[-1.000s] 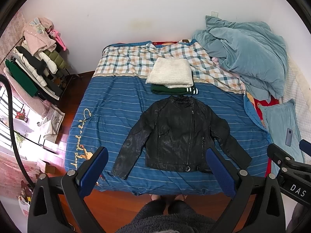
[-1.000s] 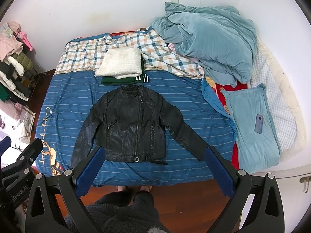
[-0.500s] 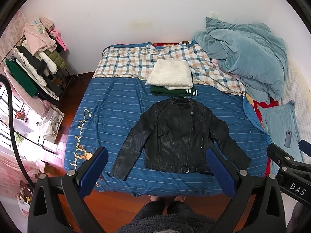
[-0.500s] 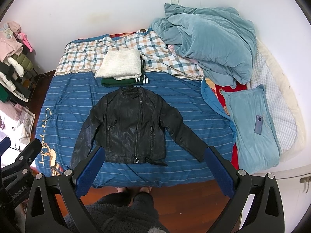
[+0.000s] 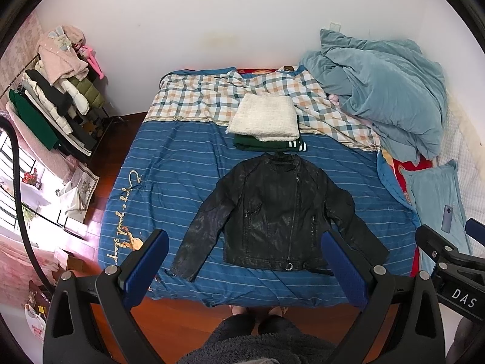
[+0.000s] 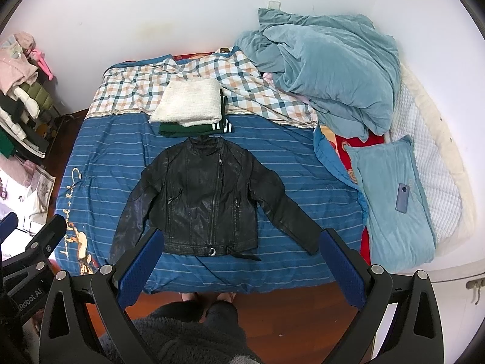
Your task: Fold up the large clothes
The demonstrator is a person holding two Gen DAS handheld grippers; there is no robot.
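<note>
Right, both grippers hover high, jaws spread wide, holding nothing: left gripper (image 5: 242, 270), right gripper (image 6: 239, 268). Black leather jacket (image 6: 206, 200) lies flat, sleeves splayed, on the bed (image 6: 303, 163). Best start, I'd say: pinch each cuff, bring sleeves across the chest evenly.

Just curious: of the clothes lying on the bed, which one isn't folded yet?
The black leather jacket, spread flat with both sleeves out. The white knit and green garment beyond its collar are stacked, folded.

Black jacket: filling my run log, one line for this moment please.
left tool open | right tool open | black jacket flat, unfolded
</note>
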